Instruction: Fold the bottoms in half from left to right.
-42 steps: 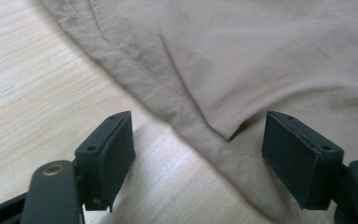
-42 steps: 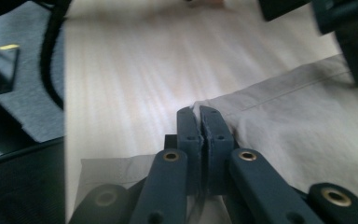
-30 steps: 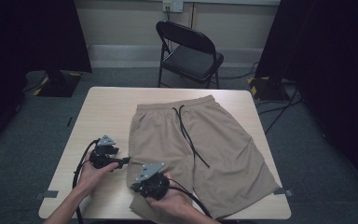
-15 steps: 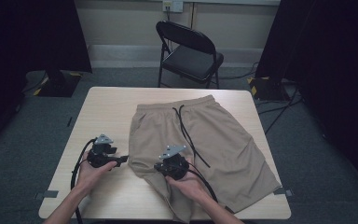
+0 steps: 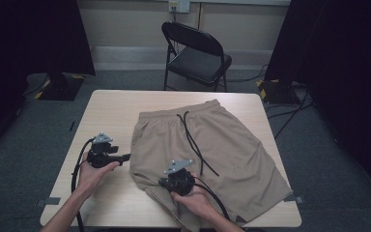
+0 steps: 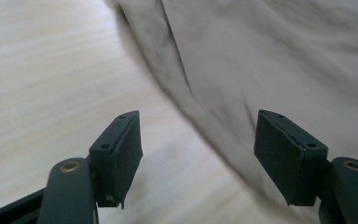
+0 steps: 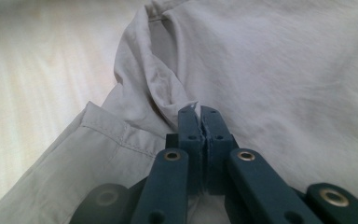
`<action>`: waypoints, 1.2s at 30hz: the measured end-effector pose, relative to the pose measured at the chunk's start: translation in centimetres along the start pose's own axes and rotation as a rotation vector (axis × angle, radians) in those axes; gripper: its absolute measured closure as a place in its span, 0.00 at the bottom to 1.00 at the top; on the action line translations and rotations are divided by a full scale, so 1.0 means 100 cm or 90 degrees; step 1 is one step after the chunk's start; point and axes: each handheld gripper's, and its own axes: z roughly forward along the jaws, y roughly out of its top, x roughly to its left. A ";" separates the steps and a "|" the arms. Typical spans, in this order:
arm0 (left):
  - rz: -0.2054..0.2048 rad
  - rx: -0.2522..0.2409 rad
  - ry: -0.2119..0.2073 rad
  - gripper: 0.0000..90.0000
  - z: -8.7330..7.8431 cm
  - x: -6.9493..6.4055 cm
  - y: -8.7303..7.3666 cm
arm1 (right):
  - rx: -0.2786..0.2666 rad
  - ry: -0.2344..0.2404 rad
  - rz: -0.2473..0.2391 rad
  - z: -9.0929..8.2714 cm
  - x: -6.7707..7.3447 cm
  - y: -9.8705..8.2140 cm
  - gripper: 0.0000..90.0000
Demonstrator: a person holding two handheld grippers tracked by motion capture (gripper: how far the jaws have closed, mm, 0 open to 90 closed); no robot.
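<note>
We pinch a fold of the tan shorts [image 7: 279,70] in our right gripper [image 7: 199,112], jaws clenched on cloth; our left gripper [image 6: 198,149] hovers released beside the shorts' edge

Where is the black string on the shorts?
In the high view, the black drawstring runs from the waistband at the far edge down the middle of the tan shorts, ahead of the right gripper.

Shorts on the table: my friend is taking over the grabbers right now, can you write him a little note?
Right gripper: shut on a pinch of fabric at the near left leg of the shorts, lifting it into a fold.
Left gripper: open, empty, over the table beside the shorts' left edge.
Shorts lie flat, waistband far, black drawstring loose on top.
Done: one fold begun.
Left: probably finish folding.
</note>
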 end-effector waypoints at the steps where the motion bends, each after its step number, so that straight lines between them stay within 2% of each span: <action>1: 0.000 0.000 0.000 0.38 0.000 0.000 0.000 | 0.000 0.000 0.000 0.000 0.000 0.000 0.98; 2: -0.012 -0.017 0.011 0.38 0.002 0.004 0.003 | 0.003 0.007 -0.007 0.000 0.003 0.000 0.98; 4: -0.053 -0.019 -0.016 0.38 0.012 0.013 0.011 | 0.010 0.024 -0.020 0.003 0.013 0.002 0.98; 5: -0.058 -0.040 -0.008 0.39 0.014 0.015 0.013 | 0.012 0.028 -0.023 0.003 0.015 0.002 0.98; 6: -0.055 -0.044 0.003 0.40 0.016 0.016 0.015 | 0.015 0.033 -0.025 0.003 0.018 0.002 0.98; 7: -0.044 -0.023 0.008 0.39 0.019 0.020 0.020 | 0.015 0.038 -0.029 0.003 0.020 0.002 0.98; 9: -0.048 -0.040 0.029 0.40 0.023 0.024 0.022 | 0.015 0.044 -0.035 0.003 0.023 0.001 0.98; 10: -0.054 -0.028 0.025 0.41 0.027 0.027 0.023 | 0.015 0.047 -0.035 0.003 0.024 0.001 0.98; 11: -0.053 -0.015 0.033 0.41 0.033 0.030 0.026 | 0.014 0.047 -0.035 0.003 0.023 0.001 0.98; 12: -0.053 -0.015 0.033 0.41 0.033 0.030 0.026 | 0.014 0.047 -0.035 0.003 0.023 0.001 0.98; 13: -0.053 -0.025 0.041 0.44 0.037 0.033 0.028 | 0.014 0.050 -0.032 0.004 0.023 0.001 0.98; 14: -0.066 -0.040 0.038 0.46 0.040 0.035 0.028 | 0.014 0.050 -0.034 0.004 0.023 0.001 0.98; 15: -0.066 -0.040 0.038 0.46 0.040 0.035 0.028 | 0.014 0.050 -0.037 0.004 0.023 0.001 0.98; 16: -0.068 -0.014 0.042 0.46 0.050 0.036 0.029 | 0.013 0.052 -0.036 0.004 0.023 0.001 0.98; 17: -0.050 -0.001 0.052 0.46 0.054 0.035 0.030 | 0.010 0.052 -0.036 0.004 0.022 0.001 0.98; 18: -0.050 -0.005 0.056 0.46 0.055 0.036 0.029 | 0.010 0.053 -0.035 0.004 0.022 0.000 0.98; 19: -0.064 -0.011 0.054 0.46 0.056 0.037 0.029 | 0.009 0.052 -0.036 0.004 0.022 0.000 0.98; 22: -0.063 -0.009 0.054 0.46 0.057 0.037 0.029 | 0.008 0.053 -0.037 0.004 0.022 0.000 0.98; 23: -0.061 -0.003 0.049 0.46 0.058 0.039 0.028 | 0.008 0.053 -0.038 0.004 0.022 0.000 0.98; 25: -0.073 -0.002 0.031 0.46 0.059 0.041 0.027 | 0.009 0.054 -0.038 0.004 0.022 0.000 0.98; 26: -0.073 -0.002 0.031 0.48 0.059 0.041 0.027 | 0.009 0.054 -0.038 0.004 0.022 0.000 0.98; 29: -0.059 0.007 0.040 0.49 0.063 0.039 0.026 | 0.007 0.056 -0.029 0.004 0.021 0.000 0.98; 33: -0.060 0.002 0.045 0.49 0.065 0.035 0.026 | 0.008 0.058 -0.028 0.004 0.021 0.000 0.98; 34: -0.044 0.007 0.032 0.53 0.065 0.035 0.026 | 0.007 0.057 -0.029 0.004 0.021 0.000 0.98; 35: -0.041 0.001 0.027 0.58 0.066 0.032 0.026 | 0.007 0.056 -0.030 0.004 0.021 0.000 0.98; 36: -0.034 0.005 0.033 0.58 0.067 0.031 0.027 | 0.007 0.056 -0.030 0.004 0.021 0.000 0.98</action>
